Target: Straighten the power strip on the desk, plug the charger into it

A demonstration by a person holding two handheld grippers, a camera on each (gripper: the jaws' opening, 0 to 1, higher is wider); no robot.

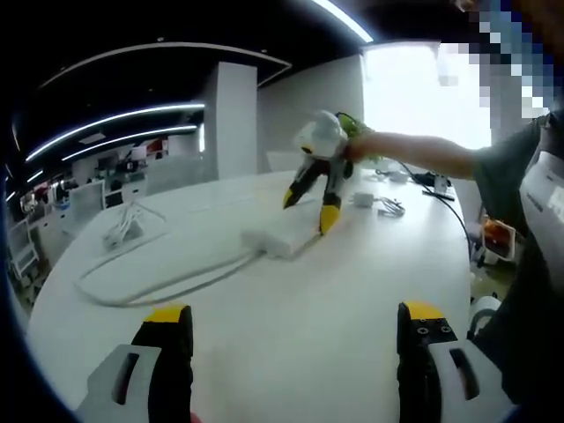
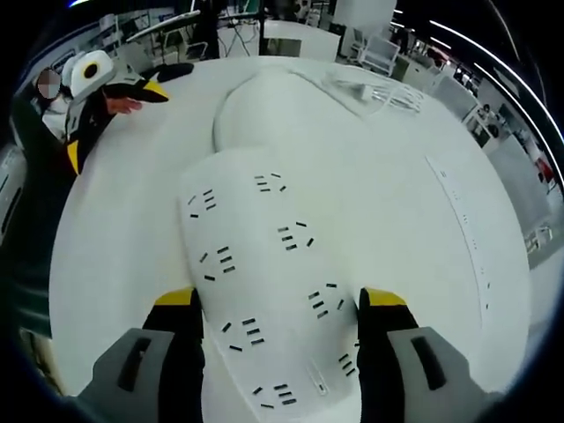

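A white power strip [image 2: 264, 264] with several sockets lies on the white desk [image 2: 414, 203], and my right gripper [image 2: 282, 300] is shut on it, its jaws against the two long sides. In the left gripper view the same right gripper [image 1: 308, 211] reaches down onto the strip [image 1: 282, 240] at mid-desk, held by a person's arm. The strip's cable [image 1: 159, 286] loops off to the left. A white charger [image 1: 123, 231] with coiled cable lies far left on the desk, seen also as charger [image 2: 370, 91]. My left gripper [image 1: 295, 317] stands open over bare desk [image 1: 282, 352].
A second small white adapter [image 1: 363, 200] with a bundled cable [image 1: 390, 208] lies beyond the strip. Black cables trail over the desk's right edge [image 1: 449, 198]. A person stands at the right. The left gripper [image 2: 97, 97] and a hand show at the far corner.
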